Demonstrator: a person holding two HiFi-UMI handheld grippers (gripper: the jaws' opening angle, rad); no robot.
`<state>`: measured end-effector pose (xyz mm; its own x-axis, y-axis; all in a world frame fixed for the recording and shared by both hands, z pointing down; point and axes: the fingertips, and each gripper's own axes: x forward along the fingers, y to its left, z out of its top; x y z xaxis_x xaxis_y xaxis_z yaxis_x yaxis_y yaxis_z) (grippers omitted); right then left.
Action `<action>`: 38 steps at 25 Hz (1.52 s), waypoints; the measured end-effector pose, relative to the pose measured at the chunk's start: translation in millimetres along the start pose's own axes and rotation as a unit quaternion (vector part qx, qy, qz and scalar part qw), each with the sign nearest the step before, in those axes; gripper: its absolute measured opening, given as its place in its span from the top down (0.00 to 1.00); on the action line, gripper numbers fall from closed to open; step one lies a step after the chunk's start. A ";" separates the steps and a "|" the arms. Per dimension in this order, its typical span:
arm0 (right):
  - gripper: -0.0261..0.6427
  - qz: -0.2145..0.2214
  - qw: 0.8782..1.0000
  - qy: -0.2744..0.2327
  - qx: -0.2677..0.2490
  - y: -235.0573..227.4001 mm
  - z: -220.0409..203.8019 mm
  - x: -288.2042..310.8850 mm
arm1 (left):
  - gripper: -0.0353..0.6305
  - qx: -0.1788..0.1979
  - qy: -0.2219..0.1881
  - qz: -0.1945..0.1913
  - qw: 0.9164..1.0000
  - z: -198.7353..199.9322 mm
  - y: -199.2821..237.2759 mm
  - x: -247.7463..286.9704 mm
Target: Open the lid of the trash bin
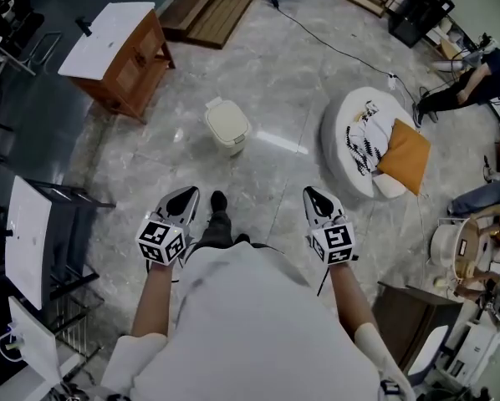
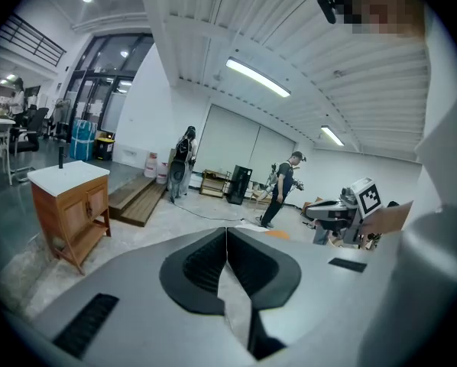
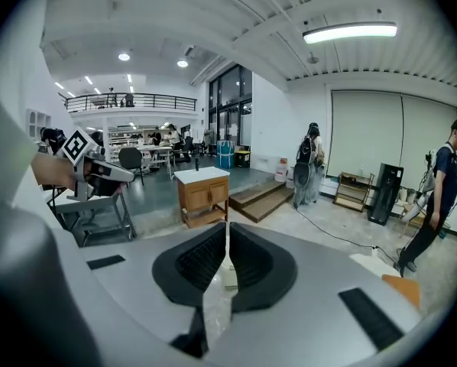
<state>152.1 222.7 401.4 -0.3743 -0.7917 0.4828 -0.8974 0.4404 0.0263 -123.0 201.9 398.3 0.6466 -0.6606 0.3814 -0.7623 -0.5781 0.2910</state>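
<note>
Overhead alone, whole trash bin (image 1: 227,126).

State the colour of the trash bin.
The trash bin is cream white, best seen in the head view.

No words, numbers or brands can be read in any view. The left hand-held gripper (image 1: 186,195) and right hand-held gripper (image 1: 311,194) bear only black-and-white square patterns (no letters). The dark print on the white cushion (image 1: 346,153), right of centre in the head view, is illegible.
</note>
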 end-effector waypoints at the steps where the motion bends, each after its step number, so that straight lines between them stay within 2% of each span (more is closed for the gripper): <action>1: 0.91 -0.001 1.000 0.002 0.000 -1.2 2.0 4.6 | 0.92 -0.001 0.001 -0.001 1.000 2.5 4.9 4.1; 15: 0.91 -0.022 0.999 0.030 0.018 -13.9 36.7 84.0 | 0.92 -0.001 0.037 -0.051 0.998 30.1 72.1 77.7; 25: 0.91 -0.051 0.998 0.043 0.016 -17.7 61.2 119.9 | 0.92 0.001 0.039 -0.086 0.996 54.7 119.8 113.3; 38: 0.91 -0.054 0.997 0.050 0.016 -23.4 79.7 167.5 | 0.92 -0.004 0.046 -0.096 0.994 66.8 159.0 136.2</action>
<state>91.8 46.1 411.9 -0.2510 -0.7874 0.5631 -0.9392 0.3390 0.0554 -154.3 -12.0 437.8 0.7751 -0.4919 0.3967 -0.6257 -0.6853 0.3727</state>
